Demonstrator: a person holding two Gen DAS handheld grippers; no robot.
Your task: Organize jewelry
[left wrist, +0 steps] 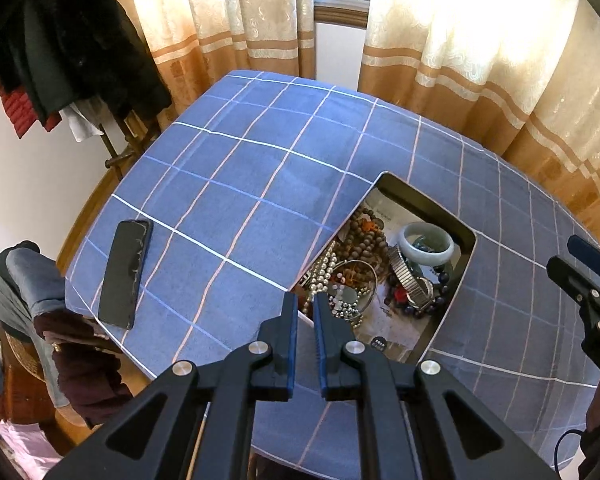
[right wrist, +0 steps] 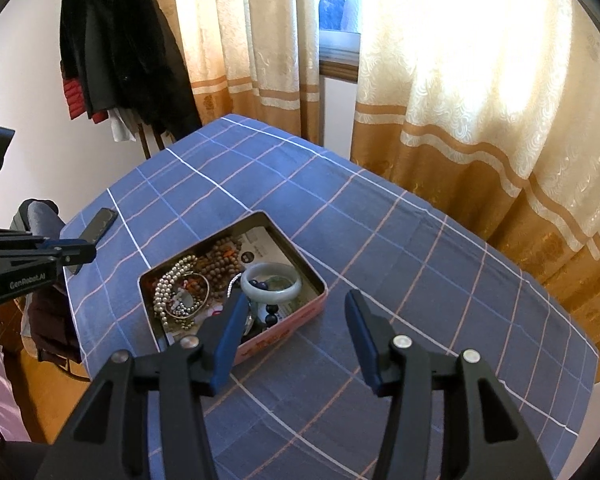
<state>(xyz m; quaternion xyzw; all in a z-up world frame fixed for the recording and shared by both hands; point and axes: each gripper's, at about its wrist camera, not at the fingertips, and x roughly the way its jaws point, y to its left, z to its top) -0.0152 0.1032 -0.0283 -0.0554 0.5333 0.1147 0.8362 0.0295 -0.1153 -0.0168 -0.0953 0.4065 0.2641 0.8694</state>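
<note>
A pink tin (right wrist: 284,330) sat open on the blue checked tablecloth (right wrist: 380,240), and the jewelry lay heaped inside it: a pale jade bangle (right wrist: 271,283) toward the tin's right side, a pearl strand (right wrist: 168,284) at its left, brown wooden beads (right wrist: 220,260) at the far side, and a metal watch band (left wrist: 410,276) nearer the front. The left gripper (left wrist: 305,308) hung above the tin's near left corner, its jaws clenched almost together with nothing between them. The right gripper (right wrist: 296,300) hovered over the near right edge of the tin, jaws spread wide and empty. A dark phone (left wrist: 125,274) lay well apart to the left.
</note>
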